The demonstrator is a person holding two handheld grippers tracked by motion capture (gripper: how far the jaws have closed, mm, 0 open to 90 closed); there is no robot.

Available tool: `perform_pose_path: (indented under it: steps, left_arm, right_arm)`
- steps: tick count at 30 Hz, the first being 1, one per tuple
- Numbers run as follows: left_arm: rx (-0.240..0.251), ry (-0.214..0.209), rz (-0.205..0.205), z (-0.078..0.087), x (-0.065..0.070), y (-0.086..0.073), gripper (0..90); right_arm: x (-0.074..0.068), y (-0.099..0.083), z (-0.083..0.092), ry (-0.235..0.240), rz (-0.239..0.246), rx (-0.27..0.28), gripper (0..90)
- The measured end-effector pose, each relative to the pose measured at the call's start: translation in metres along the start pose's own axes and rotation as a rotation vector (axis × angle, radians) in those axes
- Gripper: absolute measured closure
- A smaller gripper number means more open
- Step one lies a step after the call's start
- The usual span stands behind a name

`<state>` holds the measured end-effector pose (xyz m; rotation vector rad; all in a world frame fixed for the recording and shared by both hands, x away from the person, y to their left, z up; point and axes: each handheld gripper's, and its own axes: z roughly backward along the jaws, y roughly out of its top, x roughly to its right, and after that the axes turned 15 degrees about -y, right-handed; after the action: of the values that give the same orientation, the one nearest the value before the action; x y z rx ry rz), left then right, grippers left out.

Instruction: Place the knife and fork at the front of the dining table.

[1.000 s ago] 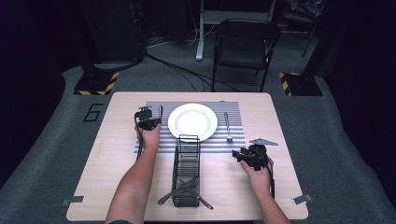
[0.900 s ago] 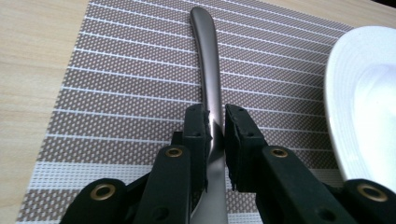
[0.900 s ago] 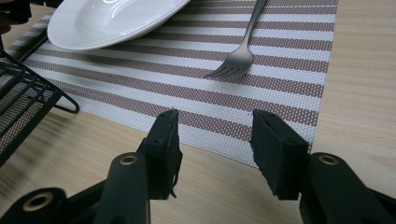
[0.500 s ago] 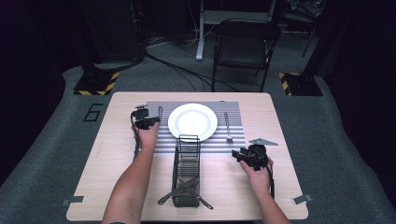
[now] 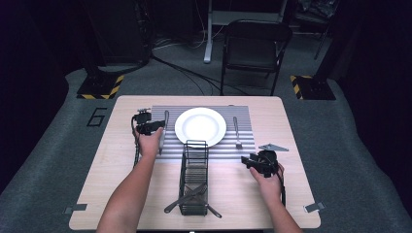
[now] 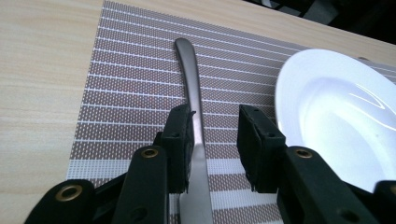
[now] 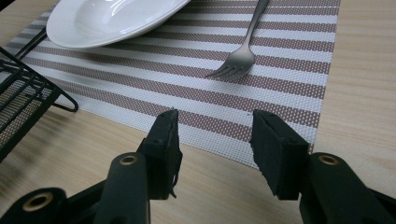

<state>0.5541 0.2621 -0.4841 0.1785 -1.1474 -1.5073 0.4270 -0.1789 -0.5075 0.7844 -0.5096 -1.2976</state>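
A steel knife [image 6: 189, 70] lies flat on the striped placemat [image 6: 130, 84], just left of the white plate [image 6: 336, 107]. My left gripper [image 6: 215, 126] hovers over its blade end. Its jaws have just been opening and now stand apart; the knife passes between them, close beside the left pad, and is not pinched. In the high view the left gripper [image 5: 145, 127] sits at the mat's left side beside the knife [image 5: 164, 131]. A fork [image 7: 240, 58] lies right of the plate [image 5: 200, 126]. My right gripper [image 7: 215, 126] is open and holds nothing, low over the mat's near right corner.
A black wire caddy [image 5: 194, 177] stands in front of the plate with several utensils [image 5: 187, 196] lying in its near end. Its corner shows at the left of the right gripper view [image 7: 18, 98]. Beyond the table's far edge stands a folding chair [image 5: 255, 48].
The left gripper's jaws have parted off the knife and the hand has lifted and shifted slightly. The knife stays on the mat. The right hand has not moved.
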Motion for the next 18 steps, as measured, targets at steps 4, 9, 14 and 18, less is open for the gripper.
perform_pose_path:
  steps: [4,9,14,18]
  left_arm:
    - [-0.005,-0.015,-0.006,0.008,0.0,0.0,60.6]
    - [0.002,-0.026,-0.018,0.018,0.004,0.001,55.3]
    - [-0.011,-0.025,-0.061,0.029,0.005,0.0,53.1]
    - [-0.012,-0.042,-0.085,0.041,0.009,-0.001,51.1]
  right_arm:
    - [0.0,-0.001,0.001,0.002,0.001,0.005,51.7]
    - [-0.002,0.0,0.001,0.004,0.008,0.004,51.5]
    - [-0.003,0.0,0.003,0.005,0.004,0.01,51.2]
    - [0.0,0.002,0.004,0.003,-0.014,0.021,51.0]
